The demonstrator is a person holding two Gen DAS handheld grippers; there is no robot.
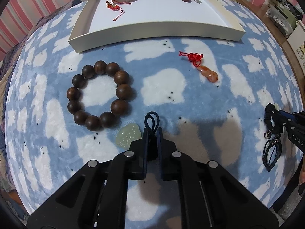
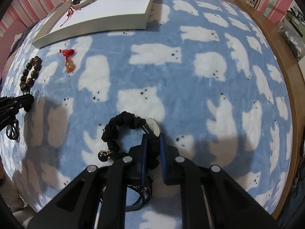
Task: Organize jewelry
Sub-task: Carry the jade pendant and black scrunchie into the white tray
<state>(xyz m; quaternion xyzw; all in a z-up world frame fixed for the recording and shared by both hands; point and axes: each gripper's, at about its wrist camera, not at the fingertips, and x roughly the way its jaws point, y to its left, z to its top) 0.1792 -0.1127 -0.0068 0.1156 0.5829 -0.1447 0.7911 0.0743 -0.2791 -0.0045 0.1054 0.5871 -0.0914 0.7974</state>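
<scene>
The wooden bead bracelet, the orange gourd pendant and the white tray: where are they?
wooden bead bracelet (image 1: 122, 77): left wrist view, on a bead at upper right.
orange gourd pendant (image 1: 210, 74): left wrist view, on its stone body.
white tray (image 1: 152, 33): left wrist view, on its near wall.

White letters "DAS" on the right gripper (image 1: 274, 123), possibly cut off.
</scene>
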